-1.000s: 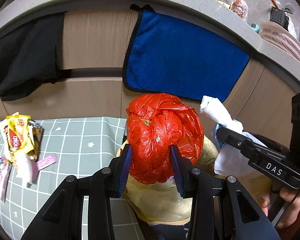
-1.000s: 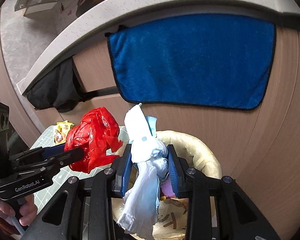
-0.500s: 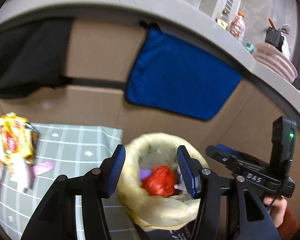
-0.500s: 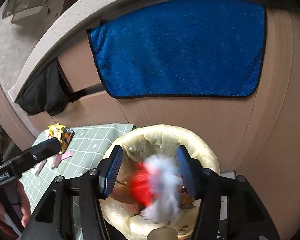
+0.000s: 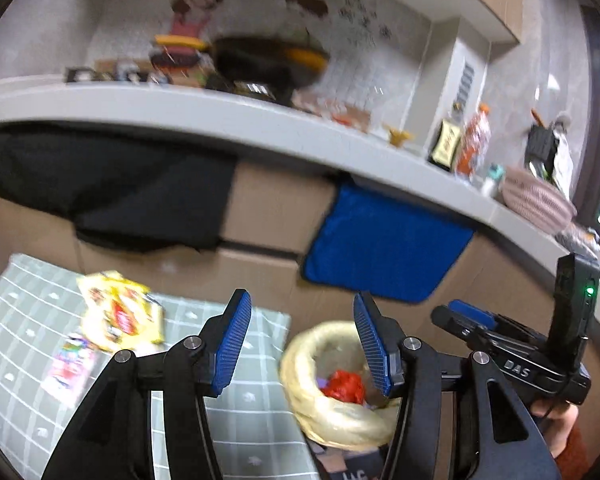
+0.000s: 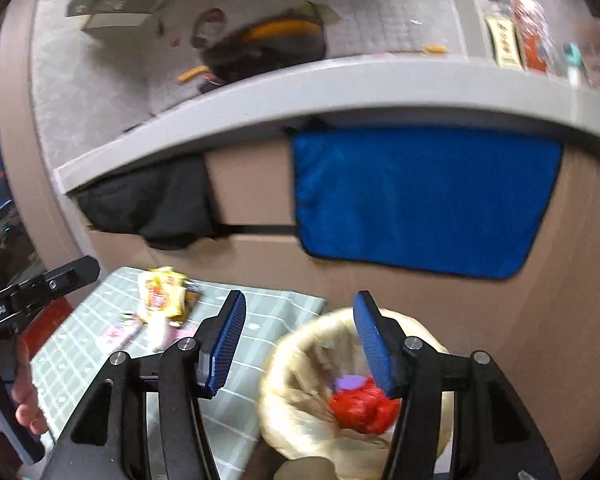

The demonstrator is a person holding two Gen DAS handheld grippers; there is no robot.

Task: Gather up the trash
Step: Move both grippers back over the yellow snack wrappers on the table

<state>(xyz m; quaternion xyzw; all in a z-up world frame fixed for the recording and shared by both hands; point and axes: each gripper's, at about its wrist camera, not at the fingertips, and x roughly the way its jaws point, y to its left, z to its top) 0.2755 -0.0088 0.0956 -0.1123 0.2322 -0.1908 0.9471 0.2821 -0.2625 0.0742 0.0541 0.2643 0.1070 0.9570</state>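
Note:
A trash bin lined with a yellowish bag [image 5: 300, 360] stands on the floor beside a low table; it also shows in the right wrist view [image 6: 296, 360]. A crumpled red plastic bag [image 5: 344, 386] lies inside it, seen too in the right wrist view [image 6: 360, 406]. My left gripper [image 5: 304, 344] is open and empty above the bin's left rim. My right gripper [image 6: 300, 340] is open and empty above the bin. A yellow snack wrapper [image 5: 120, 316] and a pink wrapper [image 5: 70, 360] lie on the grey-green checked table mat [image 5: 20, 320].
A blue towel [image 6: 420, 200] and a black cloth [image 5: 112, 188] hang on the cabinet front below the grey counter [image 5: 260, 124]. A dark pan [image 5: 264, 60], bottles [image 5: 474, 140] and a pink basket [image 5: 536, 200] stand on the counter.
Both grippers opened and dropped the red bag and the white plastic wad into the bin, then rose and tilted upward. The views now show the counter top.

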